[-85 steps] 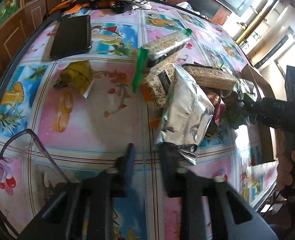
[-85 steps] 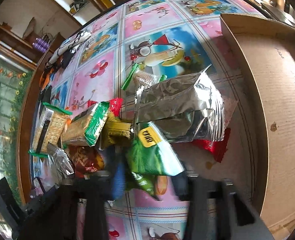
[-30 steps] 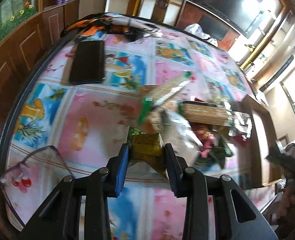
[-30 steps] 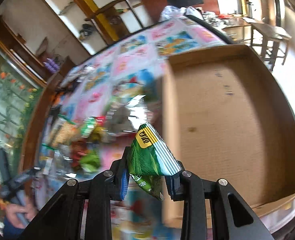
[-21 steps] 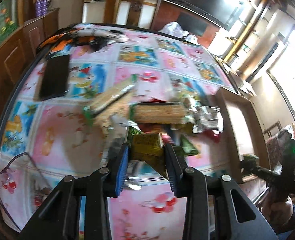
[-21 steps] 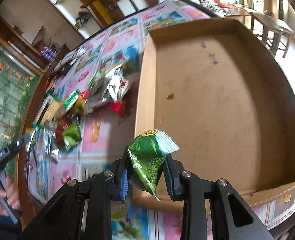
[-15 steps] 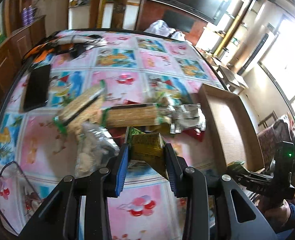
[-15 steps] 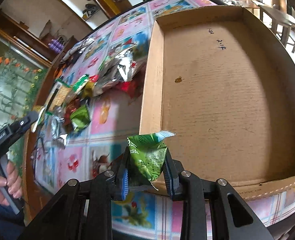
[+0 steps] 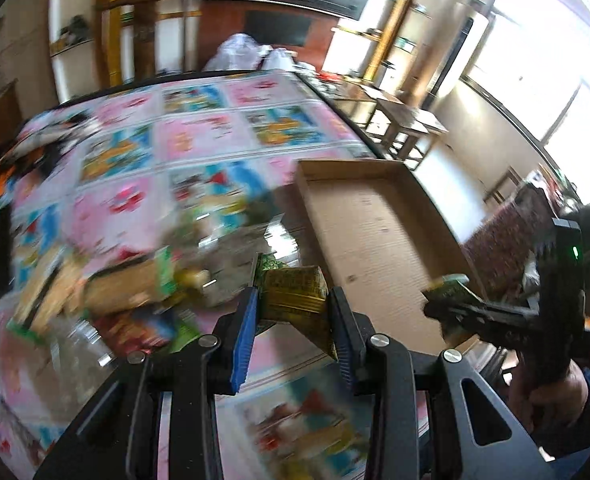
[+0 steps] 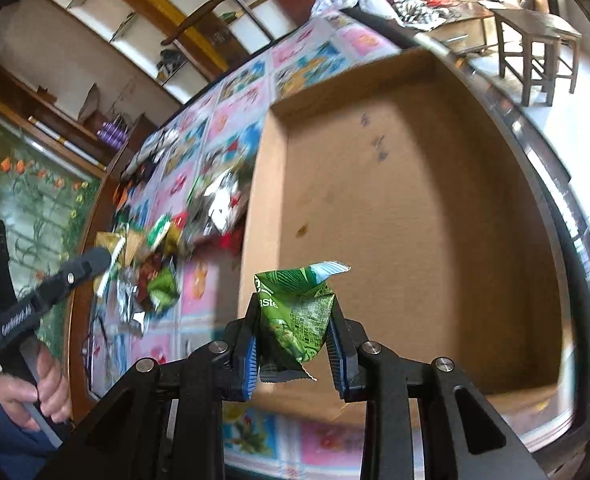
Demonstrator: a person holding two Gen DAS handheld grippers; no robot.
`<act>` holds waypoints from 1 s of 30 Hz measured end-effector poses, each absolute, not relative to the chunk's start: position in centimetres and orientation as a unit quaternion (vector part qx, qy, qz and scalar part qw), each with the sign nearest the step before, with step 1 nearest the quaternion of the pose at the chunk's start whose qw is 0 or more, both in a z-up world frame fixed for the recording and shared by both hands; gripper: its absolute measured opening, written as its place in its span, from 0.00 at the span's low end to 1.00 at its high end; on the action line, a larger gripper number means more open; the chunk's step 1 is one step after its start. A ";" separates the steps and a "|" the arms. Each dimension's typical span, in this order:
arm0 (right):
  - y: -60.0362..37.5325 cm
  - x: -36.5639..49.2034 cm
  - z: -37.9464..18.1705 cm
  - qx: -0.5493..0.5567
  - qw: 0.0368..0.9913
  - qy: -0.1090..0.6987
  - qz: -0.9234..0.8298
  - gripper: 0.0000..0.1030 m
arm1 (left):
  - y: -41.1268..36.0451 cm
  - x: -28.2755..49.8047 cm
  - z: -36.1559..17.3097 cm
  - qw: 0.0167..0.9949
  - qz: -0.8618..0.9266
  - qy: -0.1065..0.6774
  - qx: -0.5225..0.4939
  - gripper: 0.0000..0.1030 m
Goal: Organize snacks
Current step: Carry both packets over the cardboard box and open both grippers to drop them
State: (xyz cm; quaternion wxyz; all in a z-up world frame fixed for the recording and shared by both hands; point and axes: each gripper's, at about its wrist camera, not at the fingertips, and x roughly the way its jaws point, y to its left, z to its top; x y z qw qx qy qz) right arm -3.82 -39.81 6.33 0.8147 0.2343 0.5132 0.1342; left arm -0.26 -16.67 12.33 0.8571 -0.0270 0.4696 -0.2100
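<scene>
Tools first: the left tool (image 9: 293,320) is clamped tight on a yellow-green snack packet (image 9: 295,292), blue-padded jaws pinching it from both sides, the packet held up above the tabletop (image 9: 199,136) with one corner hanging down between the fingers. The right tool (image 10: 294,340) is likewise closed on a green snack packet (image 10: 295,312), crumpled, its white-edged top flaring out to the right above the jaws. That green packet sits over the near left corner of the cardboard box (image 10: 415,200), an open shallow tray whose brown floor fills the right of the right wrist view. From the left wrist view the same box (image 9: 375,224) lies to the right of the held yellow-green packet, with the right tool (image 9: 447,312) and its green load at the box's near edge. Left of the box, a heap of snacks (image 9: 135,284) is spread on the patterned pink-and-blue tabletop; it is badly blurred, though silver foil and green-ended wrappers seem to be in it. The heap (image 10: 167,256) also shows left of the box in the right wrist view, with the left tool (image 10: 91,264) near it.
</scene>
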 end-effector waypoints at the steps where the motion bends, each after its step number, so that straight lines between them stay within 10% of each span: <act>1: -40.2 -3.4 6.6 0.234 0.817 0.511 0.132 0.30 | -17.6 0.1 12.3 0.856 -0.215 0.470 -0.023 0.33; 30: -44.7 12.1 2.3 0.224 0.797 0.555 0.084 0.32 | -30.3 11.2 3.5 0.832 -0.209 0.513 0.032 0.36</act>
